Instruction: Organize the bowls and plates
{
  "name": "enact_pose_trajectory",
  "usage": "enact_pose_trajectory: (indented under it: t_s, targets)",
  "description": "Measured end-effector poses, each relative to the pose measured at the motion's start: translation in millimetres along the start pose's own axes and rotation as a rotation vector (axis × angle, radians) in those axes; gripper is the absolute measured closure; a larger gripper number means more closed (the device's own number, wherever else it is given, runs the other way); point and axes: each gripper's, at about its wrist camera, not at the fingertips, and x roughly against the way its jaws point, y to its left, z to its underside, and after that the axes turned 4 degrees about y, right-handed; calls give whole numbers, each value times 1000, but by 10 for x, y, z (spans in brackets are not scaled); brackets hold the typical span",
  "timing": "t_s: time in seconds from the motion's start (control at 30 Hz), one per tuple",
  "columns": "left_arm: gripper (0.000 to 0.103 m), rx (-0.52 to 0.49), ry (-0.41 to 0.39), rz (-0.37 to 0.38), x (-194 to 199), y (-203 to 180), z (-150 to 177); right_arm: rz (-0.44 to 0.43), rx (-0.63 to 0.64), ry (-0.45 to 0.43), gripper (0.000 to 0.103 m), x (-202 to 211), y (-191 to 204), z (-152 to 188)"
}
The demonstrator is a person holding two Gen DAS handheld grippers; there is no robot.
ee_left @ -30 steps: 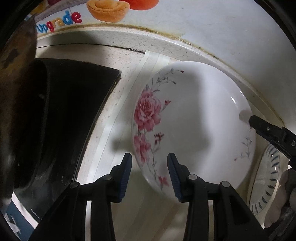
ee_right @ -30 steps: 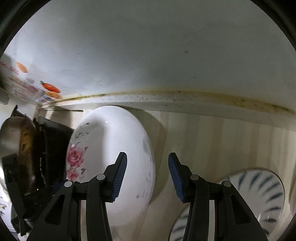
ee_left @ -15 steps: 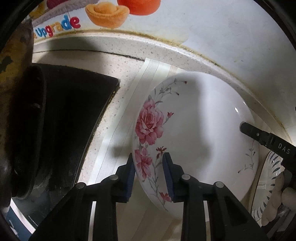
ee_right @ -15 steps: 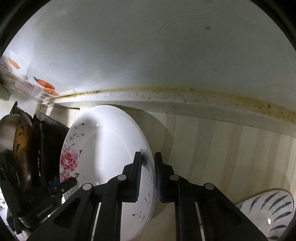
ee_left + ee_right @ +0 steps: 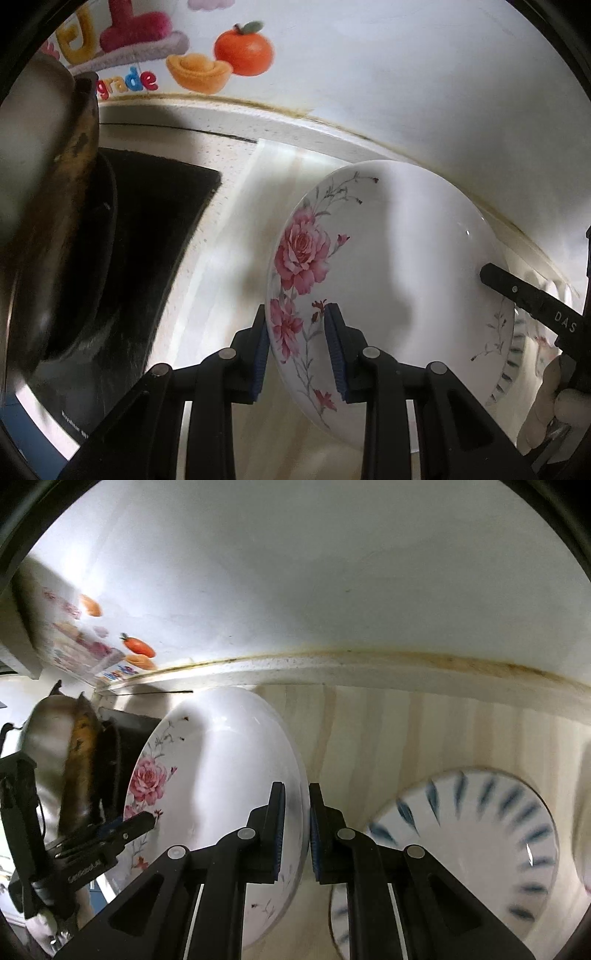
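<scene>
A white plate with pink roses (image 5: pixel 399 280) is held off the counter between both grippers. My left gripper (image 5: pixel 297 347) is shut on its near left rim, one pad on each face. My right gripper (image 5: pixel 296 834) is shut on the opposite rim; the plate (image 5: pixel 221 775) fills the left of the right wrist view. The right gripper's finger (image 5: pixel 528 299) shows at the plate's far edge in the left wrist view. A white bowl with blue dashes (image 5: pixel 465 834) lies on the pale wood-grain counter (image 5: pixel 424 731) to the right, below the plate.
A black stove top (image 5: pixel 155 229) and a worn metal pot (image 5: pixel 48 192) stand at the left. A white wall with fruit stickers (image 5: pixel 243 51) runs behind the counter. Another white dish edge (image 5: pixel 583 812) shows at the far right.
Both grippers went from open around the plate's rims to shut on them, and the plate has lifted and tilted off the counter. The blue-dash bowl now shows more fully beneath.
</scene>
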Motion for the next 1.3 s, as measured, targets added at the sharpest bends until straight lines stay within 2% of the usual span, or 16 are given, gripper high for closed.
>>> enact_pose_trajectory:
  t_s: [0.17, 0.37, 0.53, 0.7, 0.9, 1.3]
  targets:
    - [77, -71, -7, 17, 282, -240, 288, -9, -23, -19, 89, 467, -105, 450]
    - [77, -136, 22, 32, 442, -450, 742, -14, -66, -26, 89, 938, -310, 1097]
    - [77, -170, 84, 37, 333, -569, 1072, -30, -118, -8, 89, 1164, -618, 1592]
    - [77, -197, 138, 8, 171, -687, 1324, -18, -136, 28, 89, 1115, -761, 1975]
    - [77, -234, 157, -29, 34, -845, 1437, -13, -181, 63, 89, 970, -954, 2286]
    - [77, -294, 200, -92, -226, -1054, 1586, -10, -227, 123, 89, 826, -1185, 2540]
